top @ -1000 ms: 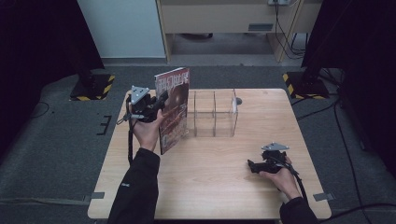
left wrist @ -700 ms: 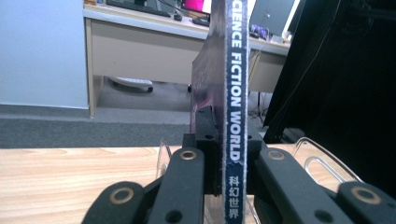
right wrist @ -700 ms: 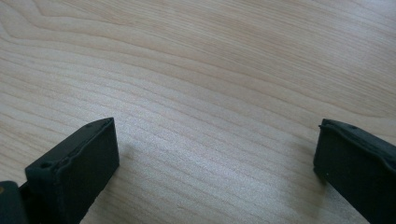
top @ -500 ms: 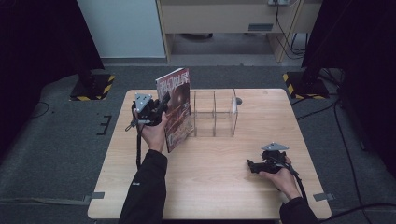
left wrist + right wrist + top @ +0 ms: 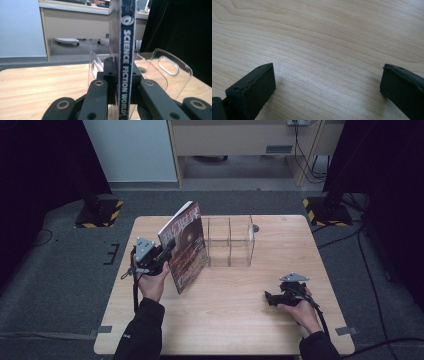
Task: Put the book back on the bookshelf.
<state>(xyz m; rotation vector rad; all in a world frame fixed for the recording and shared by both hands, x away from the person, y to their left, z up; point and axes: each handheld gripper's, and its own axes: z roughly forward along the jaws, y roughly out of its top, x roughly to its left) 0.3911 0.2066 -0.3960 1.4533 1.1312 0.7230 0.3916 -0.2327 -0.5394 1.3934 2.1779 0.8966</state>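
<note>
Book (image 5: 184,244) sits clamped in my left gripper (image 5: 162,256), jaws squeezed on its spine near the bottom. Left gripper view: spine (image 5: 127,57) runs straight up btwn my two black jaws, white lettering reads "SCIENCE FICTION WORLD". Book stands tilted, top leaning away from me, bottom corner down at the desk (image 5: 225,320) approx mid-left, a bit in from the left edge. Just right of it, touching or nearly so, can't tell which, is the clear acrylic organizer (image 5: 230,241) w/ upright dividers, toward the far edge at the middle. Small round grommet (image 5: 255,228) in the desk just past it. Further right, near the front-right corner, my right gripper (image 5: 272,298) rests low on the wood, jaws wide apart, nothing btwn them but bare wood grain.
</note>
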